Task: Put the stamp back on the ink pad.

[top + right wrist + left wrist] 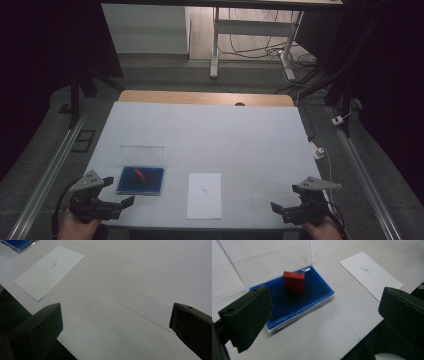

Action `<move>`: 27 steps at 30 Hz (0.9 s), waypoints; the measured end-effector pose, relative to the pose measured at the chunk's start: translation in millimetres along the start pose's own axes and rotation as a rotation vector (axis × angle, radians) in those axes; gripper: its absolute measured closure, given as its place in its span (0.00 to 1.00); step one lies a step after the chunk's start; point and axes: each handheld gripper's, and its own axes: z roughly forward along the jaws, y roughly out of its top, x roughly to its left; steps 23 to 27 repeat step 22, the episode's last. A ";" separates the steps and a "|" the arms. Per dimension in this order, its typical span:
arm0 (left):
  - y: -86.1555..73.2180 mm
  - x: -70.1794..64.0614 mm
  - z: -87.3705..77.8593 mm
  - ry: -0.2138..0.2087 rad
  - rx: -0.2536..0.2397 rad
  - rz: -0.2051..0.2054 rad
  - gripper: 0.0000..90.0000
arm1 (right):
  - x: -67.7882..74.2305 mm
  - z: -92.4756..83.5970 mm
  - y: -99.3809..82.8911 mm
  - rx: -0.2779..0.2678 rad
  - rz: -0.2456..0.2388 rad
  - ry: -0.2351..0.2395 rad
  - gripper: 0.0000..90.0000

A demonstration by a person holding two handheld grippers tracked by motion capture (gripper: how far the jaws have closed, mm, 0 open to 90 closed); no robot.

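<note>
On the table [240,135], a red block [293,281] stands in a blue tray [317,293] beside a paper sheet [204,196], both grippers' jaws spread empty: left gripper [117,192], right gripper [283,199].

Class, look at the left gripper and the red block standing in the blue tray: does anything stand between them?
Nothing visible does. The left gripper has its jaws wide apart, pointing at the red block, which stands upright in the blue tray. The clear lid rises behind the block, on the far side, not in the path.

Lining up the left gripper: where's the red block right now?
The red block stands on the blue tray, just ahead of the open left gripper, left of the white sheet.
</note>
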 end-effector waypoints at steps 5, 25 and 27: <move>-6.6 2.6 -2.2 0.030 0.020 -0.006 0.00 | 0.2 0.4 0.0 0.000 -0.002 0.002 0.00; -13.0 2.3 -3.3 0.072 0.095 -0.029 0.00 | 1.9 1.4 0.4 0.013 -0.013 -0.012 0.00; -13.0 2.3 -3.3 0.072 0.095 -0.029 0.00 | 1.9 1.4 0.4 0.013 -0.013 -0.012 0.00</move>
